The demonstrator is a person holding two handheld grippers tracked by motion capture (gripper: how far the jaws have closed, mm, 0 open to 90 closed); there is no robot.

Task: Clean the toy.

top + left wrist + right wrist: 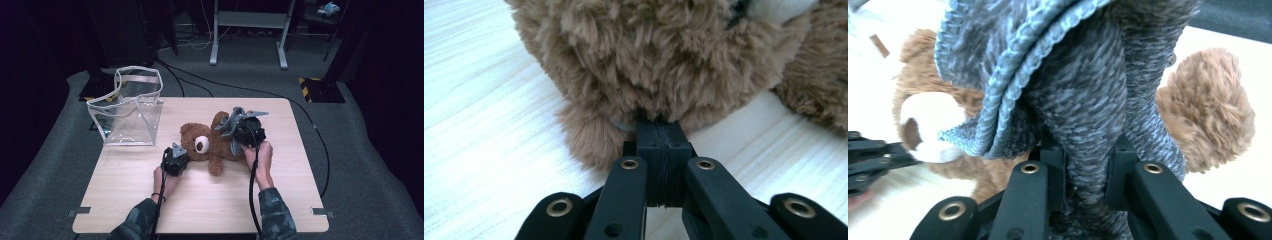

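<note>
Item: brown plush teddy bear (207,145), lying on its back near the middle of a pale wood-grain table (200,200), head toward the table's left side, white muzzle facing up, limbs spread. Item: grey knitted garment (1073,90) with a ribbed, lighter blue-grey edge, bunched and held above the bear's body; in the high view it sits at the bear's torso under the right gripper. Left gripper (659,127): jaws brought fully together, tips pressed into the fur at the underside of the bear's head; the left gripper view shows the two black jaws meeting with no gap, and whether a tuft of fur is caught between them cannot be told. In the high view this gripper sits just beside the bear's head, on the near side. Right gripper (1087,165): jaws clamped on a fold of the grey knitted garment, which rises from between them and drapes over the bear; the jaws stand slightly apart with the cloth filling the space. Item: clear plastic tote bag (131,107) with white trim and handles, standing upright at the table's far left corner, well apart from the bear. The person's forearms in patterned sleeves enter from the near edge. Surround: grey carpet, black cables, a metal stand base beyond the table.
</note>
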